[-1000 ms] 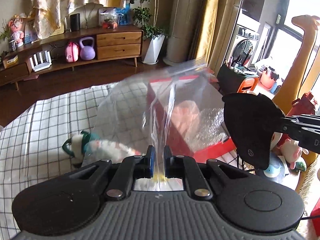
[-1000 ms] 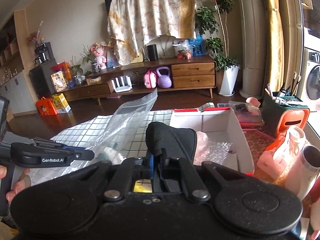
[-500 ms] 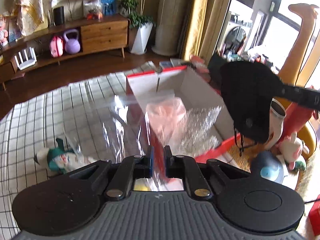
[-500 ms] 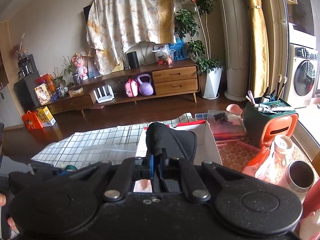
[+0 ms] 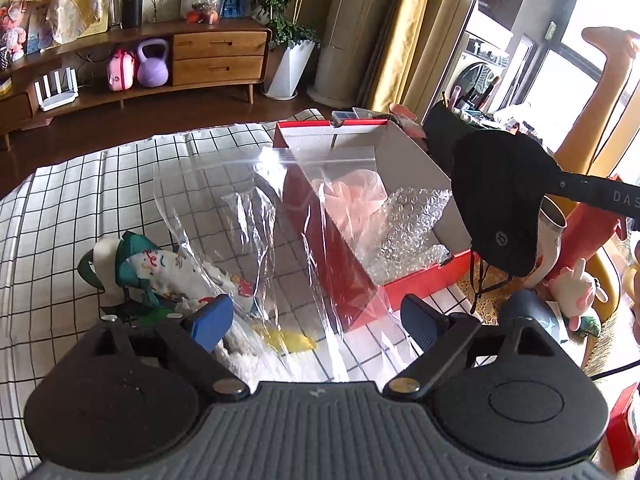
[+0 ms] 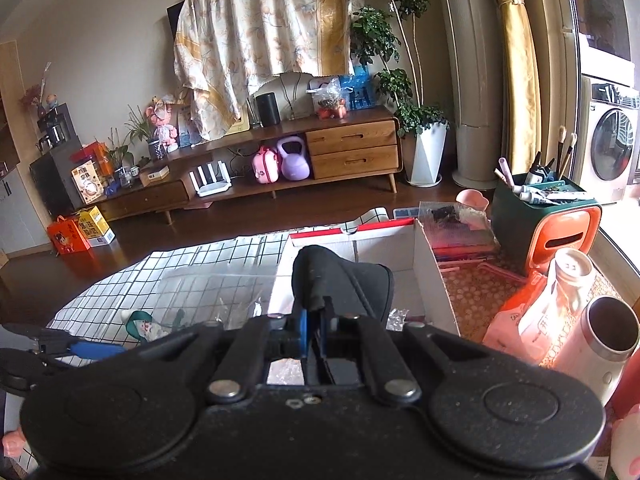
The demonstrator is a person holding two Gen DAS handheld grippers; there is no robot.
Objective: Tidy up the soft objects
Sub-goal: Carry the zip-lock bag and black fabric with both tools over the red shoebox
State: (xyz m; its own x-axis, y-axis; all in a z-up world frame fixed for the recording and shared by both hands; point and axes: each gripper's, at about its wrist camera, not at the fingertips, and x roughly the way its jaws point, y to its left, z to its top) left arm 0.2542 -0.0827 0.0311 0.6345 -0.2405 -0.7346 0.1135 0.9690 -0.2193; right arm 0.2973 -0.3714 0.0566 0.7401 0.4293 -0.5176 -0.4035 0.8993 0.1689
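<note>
My left gripper (image 5: 318,320) is open over the checked cloth (image 5: 60,208). A clear plastic bag (image 5: 256,216) lies loose between its fingers, draped against the red-and-white box (image 5: 416,160). The box holds a pink soft item (image 5: 352,196) and bubble wrap (image 5: 412,220). A white and green soft toy (image 5: 148,264) lies on the cloth at the left, partly under the bag. My right gripper (image 6: 316,320) is shut on a black eye mask (image 6: 340,280), held above the box (image 6: 432,264). The mask also shows in the left wrist view (image 5: 500,196).
A green and orange organizer (image 6: 544,220) with brushes stands at the right of the box. A white bottle (image 6: 568,284) and a steel cup (image 6: 608,328) stand near the right edge. A wooden sideboard (image 6: 280,160) runs along the far wall.
My left gripper has opened and let go of the plastic bag, which has dropped onto the cloth against the box. The right gripper still holds the mask over the box.
</note>
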